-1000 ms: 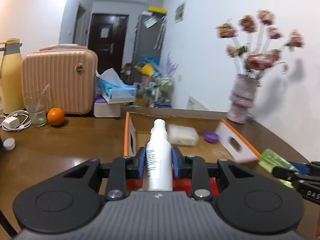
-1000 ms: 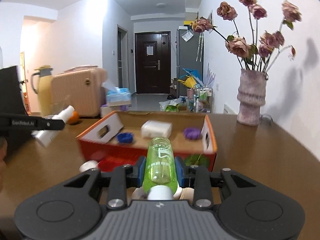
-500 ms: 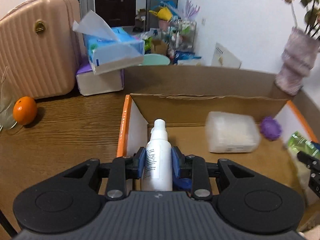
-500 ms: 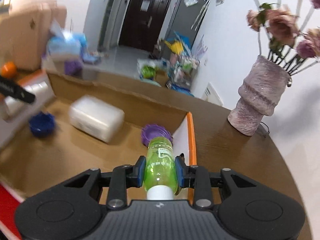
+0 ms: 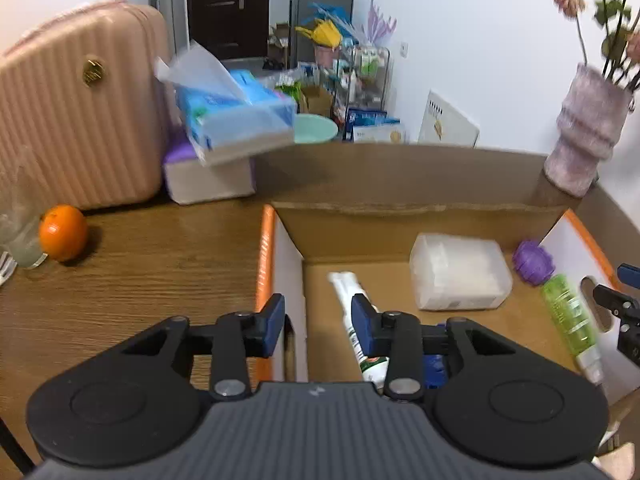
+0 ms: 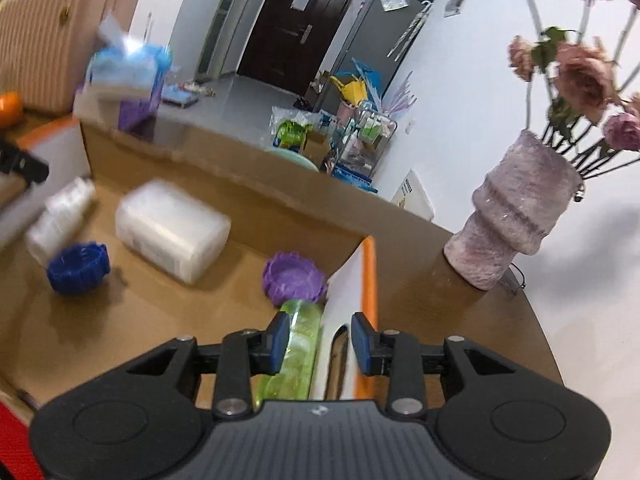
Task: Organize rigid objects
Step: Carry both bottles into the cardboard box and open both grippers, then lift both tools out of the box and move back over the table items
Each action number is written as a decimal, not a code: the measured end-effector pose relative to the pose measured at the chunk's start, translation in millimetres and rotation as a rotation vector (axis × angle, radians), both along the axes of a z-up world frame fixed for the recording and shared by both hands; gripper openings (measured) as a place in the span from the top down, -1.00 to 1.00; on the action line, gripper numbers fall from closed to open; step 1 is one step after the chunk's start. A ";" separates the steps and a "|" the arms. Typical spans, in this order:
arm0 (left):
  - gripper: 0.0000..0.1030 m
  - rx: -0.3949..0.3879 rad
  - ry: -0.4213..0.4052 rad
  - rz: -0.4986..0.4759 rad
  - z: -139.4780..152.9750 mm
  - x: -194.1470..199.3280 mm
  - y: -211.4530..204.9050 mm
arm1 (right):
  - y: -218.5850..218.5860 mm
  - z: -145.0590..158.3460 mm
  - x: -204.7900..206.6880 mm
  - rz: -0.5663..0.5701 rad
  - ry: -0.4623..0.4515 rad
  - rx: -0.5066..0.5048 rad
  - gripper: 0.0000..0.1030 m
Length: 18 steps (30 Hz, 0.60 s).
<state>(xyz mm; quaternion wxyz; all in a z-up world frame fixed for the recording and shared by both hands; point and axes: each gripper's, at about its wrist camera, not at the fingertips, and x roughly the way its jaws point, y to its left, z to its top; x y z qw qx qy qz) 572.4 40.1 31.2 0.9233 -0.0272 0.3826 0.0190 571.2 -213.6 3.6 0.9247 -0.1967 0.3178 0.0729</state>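
Left gripper (image 5: pixel 318 324) jaws opening, white spray bottle (image 5: pixel 352 312) loose inside cardboard box (image 5: pixel 400 220), lower end hidden, right gripper (image 6: pixel 319 344) opening, green bottle (image 6: pixel 300 352) against box wall, blurred.

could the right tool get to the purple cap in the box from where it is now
Probably yes. The purple cap lies just ahead of the right tool, whose jaws are opening, but the green bottle lies between them and would need clearing first.
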 end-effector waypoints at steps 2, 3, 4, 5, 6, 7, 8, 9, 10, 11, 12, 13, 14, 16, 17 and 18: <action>0.09 0.002 -0.017 0.006 15.8 -11.6 3.8 | -9.5 21.5 -5.1 0.006 0.011 0.074 0.24; 0.01 0.006 -0.028 0.009 23.8 -18.8 5.1 | -14.1 30.9 -7.1 0.006 0.021 0.112 0.21; 0.00 0.010 -0.036 0.010 31.6 -27.0 6.0 | -18.8 40.3 -10.1 0.004 0.030 0.149 0.20; -0.03 0.012 -0.043 0.008 38.1 -34.3 6.9 | -23.1 49.4 -13.9 0.001 0.037 0.183 0.16; -0.10 0.015 -0.052 0.005 45.7 -43.7 7.5 | -26.6 57.9 -19.0 -0.001 0.039 0.211 0.04; -0.14 0.019 -0.060 0.004 51.9 -52.3 7.7 | -28.9 64.0 -23.3 -0.003 0.036 0.227 -0.03; -0.18 0.024 -0.069 0.004 57.9 -61.1 7.9 | -30.5 70.6 -29.7 -0.006 0.029 0.238 -0.09; -0.22 0.032 -0.077 0.000 63.7 -70.8 7.4 | -31.3 75.8 -35.7 -0.007 0.020 0.242 -0.10; -0.23 0.039 -0.083 -0.005 68.5 -78.7 6.0 | -31.0 81.0 -43.4 -0.004 0.015 0.248 -0.10; -0.27 0.046 -0.089 -0.012 73.0 -87.6 4.7 | -30.4 86.1 -51.3 0.001 0.016 0.260 -0.14; -0.35 0.051 -0.091 -0.019 76.4 -95.8 3.1 | -30.0 90.3 -57.2 0.008 0.020 0.275 -0.20; -0.37 0.055 -0.090 -0.027 79.3 -103.4 1.9 | -28.9 94.7 -63.8 0.017 0.024 0.290 -0.24; -0.38 0.055 -0.091 -0.033 82.0 -111.2 0.6 | -27.0 98.0 -70.6 0.025 0.026 0.297 -0.31; -0.38 0.057 -0.088 -0.039 86.2 -125.6 -1.7 | -21.2 101.3 -82.2 0.043 0.029 0.286 -0.32; -0.39 0.058 -0.093 -0.038 88.7 -132.6 -2.7 | -18.5 103.2 -88.4 0.048 0.031 0.280 -0.32; -0.42 0.060 -0.098 -0.038 89.7 -137.6 -2.2 | -16.9 105.1 -94.3 0.049 0.029 0.281 -0.33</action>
